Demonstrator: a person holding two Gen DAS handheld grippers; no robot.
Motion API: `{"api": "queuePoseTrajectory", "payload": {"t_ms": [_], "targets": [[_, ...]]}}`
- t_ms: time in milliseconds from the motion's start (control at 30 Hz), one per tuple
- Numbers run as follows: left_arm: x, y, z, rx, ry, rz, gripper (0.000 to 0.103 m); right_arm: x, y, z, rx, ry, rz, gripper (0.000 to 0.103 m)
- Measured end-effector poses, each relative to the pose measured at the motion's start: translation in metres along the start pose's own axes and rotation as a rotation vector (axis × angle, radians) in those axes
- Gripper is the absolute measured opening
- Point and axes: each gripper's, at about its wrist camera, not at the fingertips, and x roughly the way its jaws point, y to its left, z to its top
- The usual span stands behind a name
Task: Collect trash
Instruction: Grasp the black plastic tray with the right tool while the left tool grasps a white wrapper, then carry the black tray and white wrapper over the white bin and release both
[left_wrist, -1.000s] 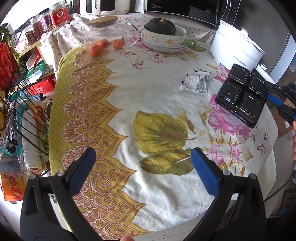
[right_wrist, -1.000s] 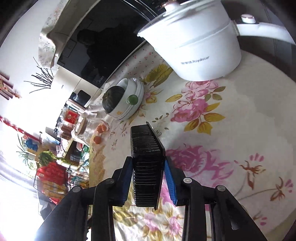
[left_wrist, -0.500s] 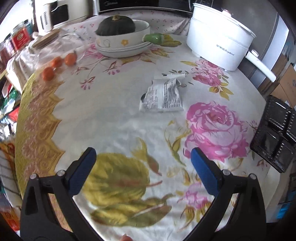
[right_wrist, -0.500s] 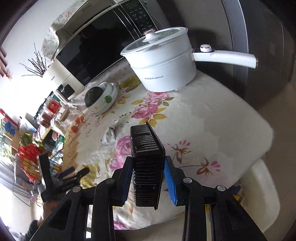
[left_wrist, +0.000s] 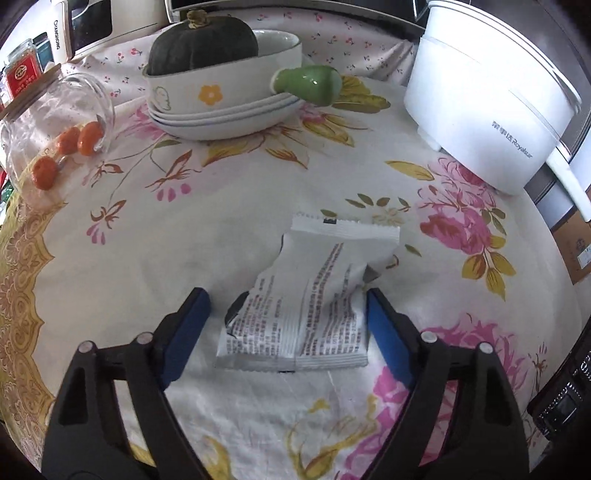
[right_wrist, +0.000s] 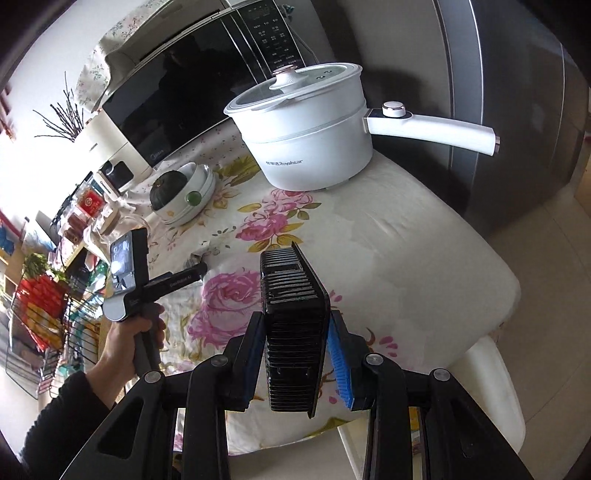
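Note:
A torn white snack wrapper (left_wrist: 314, 299) with printed text lies flat on the floral tablecloth (left_wrist: 221, 206). My left gripper (left_wrist: 288, 321) is open, its blue pads on either side of the wrapper's near end, low over the cloth. My right gripper (right_wrist: 295, 339) is shut on a black ribbed plastic tray (right_wrist: 291, 314), held on edge above the table's near right side. The tray's corner shows in the left wrist view (left_wrist: 565, 398). The wrapper (right_wrist: 197, 256) and the left gripper (right_wrist: 177, 280) also show in the right wrist view.
A white electric pot (left_wrist: 480, 103) stands at the back right. Stacked bowls (left_wrist: 229, 99) hold a dark squash (left_wrist: 203, 40), with a green pear-shaped piece (left_wrist: 310, 85) beside them. A glass jar (left_wrist: 55, 110) and small oranges (left_wrist: 70, 144) are at the left. A microwave (right_wrist: 192, 85) stands behind.
My left gripper has moved forward across the table and down to the wrapper, which now lies between its open pads. My right gripper has drawn back from the table with the tray.

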Motion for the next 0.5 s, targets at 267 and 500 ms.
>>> {"api": "queuePoseTrajectory", "payload": {"t_ms": [267,500], "targets": [[-0.039,-0.002,-0.035,0.064,0.023,-0.023,0.046,-0.002,0.006,-0.006,0.054,-0.019,0.023,0.035],[-0.094,0.015,-0.084,0.006,0.048,-0.090,0.045,-0.011,0.023,-0.023,0.032,-0.016,0.040,0.035]]}}
